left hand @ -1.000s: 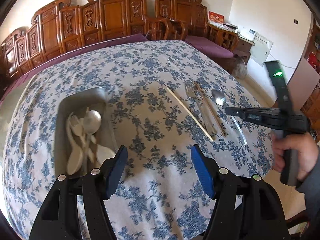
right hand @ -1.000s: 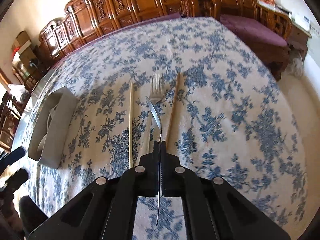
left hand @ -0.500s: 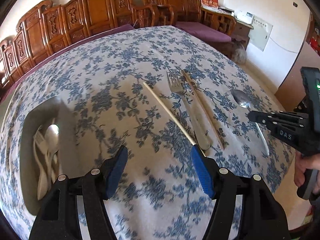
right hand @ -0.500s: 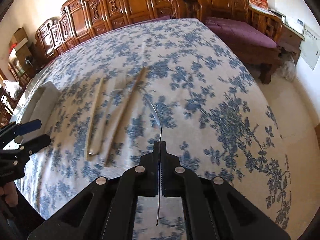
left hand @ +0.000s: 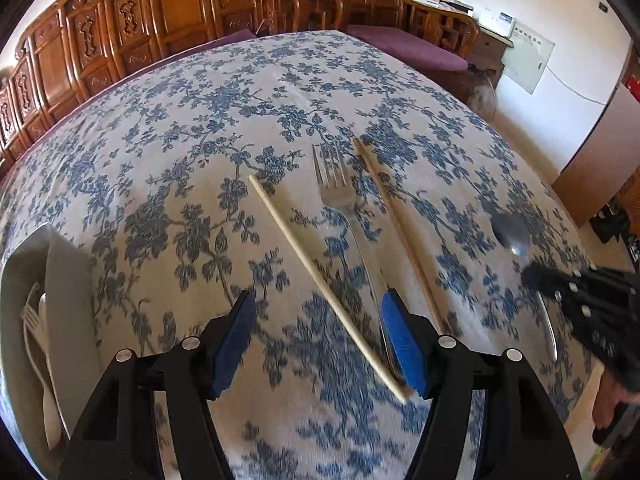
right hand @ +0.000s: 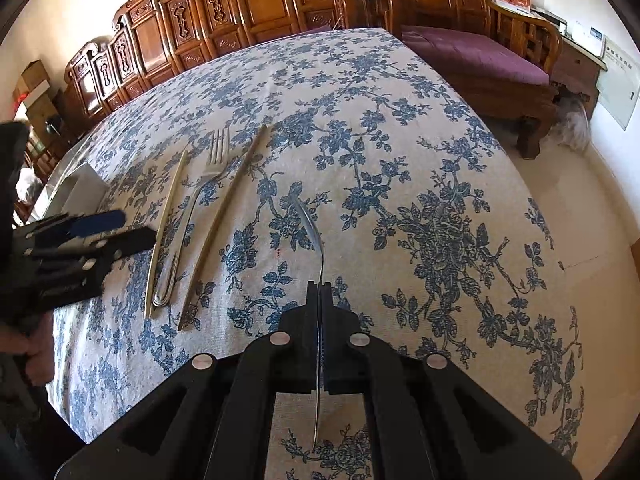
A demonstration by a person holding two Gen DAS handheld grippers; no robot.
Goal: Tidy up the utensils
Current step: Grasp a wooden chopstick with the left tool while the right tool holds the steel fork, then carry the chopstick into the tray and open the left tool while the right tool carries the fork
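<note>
My right gripper [right hand: 319, 292] is clamped on a spoon [right hand: 310, 220] by its handle, bowl pointing forward, right of the fork [left hand: 344, 216]. My left gripper [left hand: 320, 340] hangs open over the near end of the pale chopstick [left hand: 320, 276] left of that fork; another chopstick [left hand: 396, 224] lies on the fork's right. The tray [left hand: 24, 320] sits far left of it.

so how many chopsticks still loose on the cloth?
2. A pale chopstick lies left of the fork; a darker chopstick lies right of it. Any in the tray can't be told.
</note>
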